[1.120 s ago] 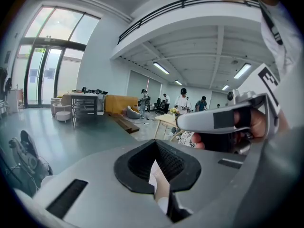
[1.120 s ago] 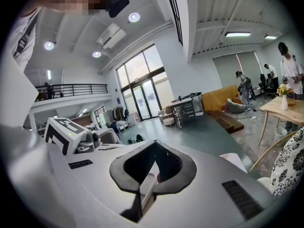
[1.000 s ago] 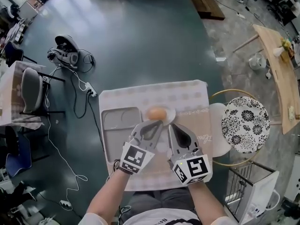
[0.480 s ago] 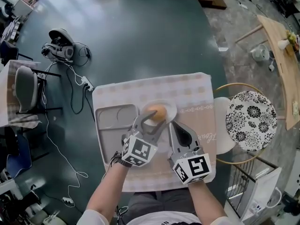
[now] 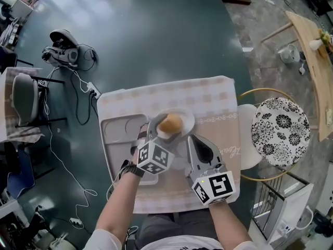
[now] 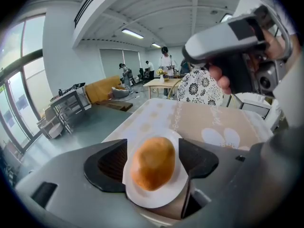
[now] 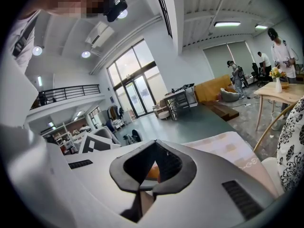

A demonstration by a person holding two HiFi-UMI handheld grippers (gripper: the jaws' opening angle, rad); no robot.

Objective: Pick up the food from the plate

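The left gripper (image 6: 152, 156) straddles the bun (image 5: 170, 124), which sits on its plate (image 5: 188, 120). Its jaws are opening and the pads are clear of the bun, presumably to bracket it for lifting. The right gripper (image 5: 191, 138) waits just beside the plate, clenched on nothing. Its own view catches only an orange sliver, probably the bun, while the head view shows both grippers over the worktop (image 5: 208, 95).

Golden-brown oval bun (image 5: 170, 123), whole, lying in middle of small round white plate (image 5: 189, 118); plate flat.

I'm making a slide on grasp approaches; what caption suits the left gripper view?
Left gripper, jaws opening on either side of a golden bun that sits on a white plate.
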